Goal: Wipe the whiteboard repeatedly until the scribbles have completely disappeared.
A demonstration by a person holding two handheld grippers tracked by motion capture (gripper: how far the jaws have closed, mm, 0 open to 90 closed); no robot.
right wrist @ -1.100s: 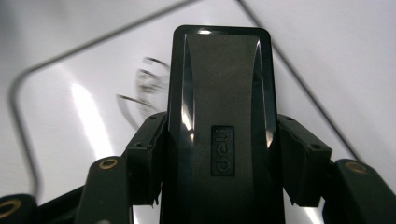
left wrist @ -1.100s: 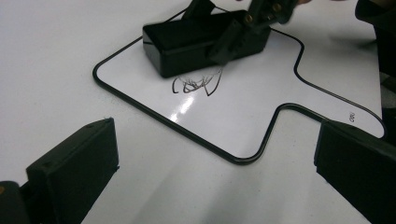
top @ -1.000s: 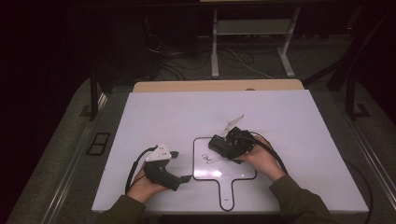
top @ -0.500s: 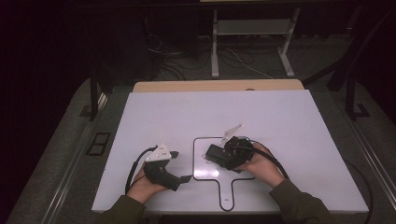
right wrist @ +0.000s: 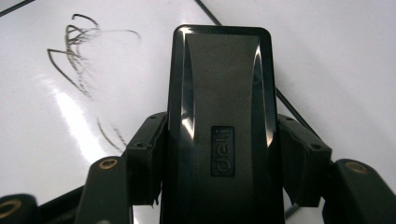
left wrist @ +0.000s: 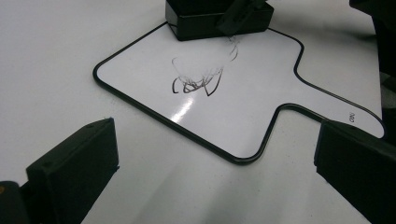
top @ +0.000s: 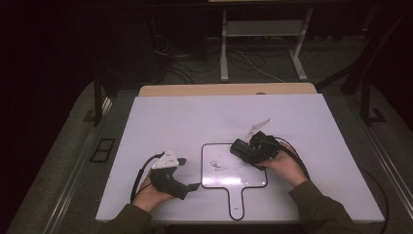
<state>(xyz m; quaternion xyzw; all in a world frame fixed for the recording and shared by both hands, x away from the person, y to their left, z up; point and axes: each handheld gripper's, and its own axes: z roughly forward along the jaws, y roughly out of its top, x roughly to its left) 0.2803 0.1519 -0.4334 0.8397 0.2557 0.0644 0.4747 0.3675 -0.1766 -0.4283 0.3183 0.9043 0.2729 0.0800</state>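
The white table top (top: 195, 122) is the landmark. A tan wooden board (top: 226, 89) lies flush along its far edge. Beyond that, on the dark floor, stands a white metal frame (top: 263, 29) with loose cables (top: 180, 68) to its left. Left of the table top, a black double-slot plate (top: 102, 150) sits on the grey surface.

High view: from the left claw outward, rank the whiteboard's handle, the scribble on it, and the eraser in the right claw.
Measured from the left claw in the high view:
1. Whiteboard's handle, just to its right, toward the table's near edge.
2. Scribble, on the board's left half; close to the handle in distance, so this order is a narrow call.
3. Eraser, at the board's upper right, clamped in the right claw.
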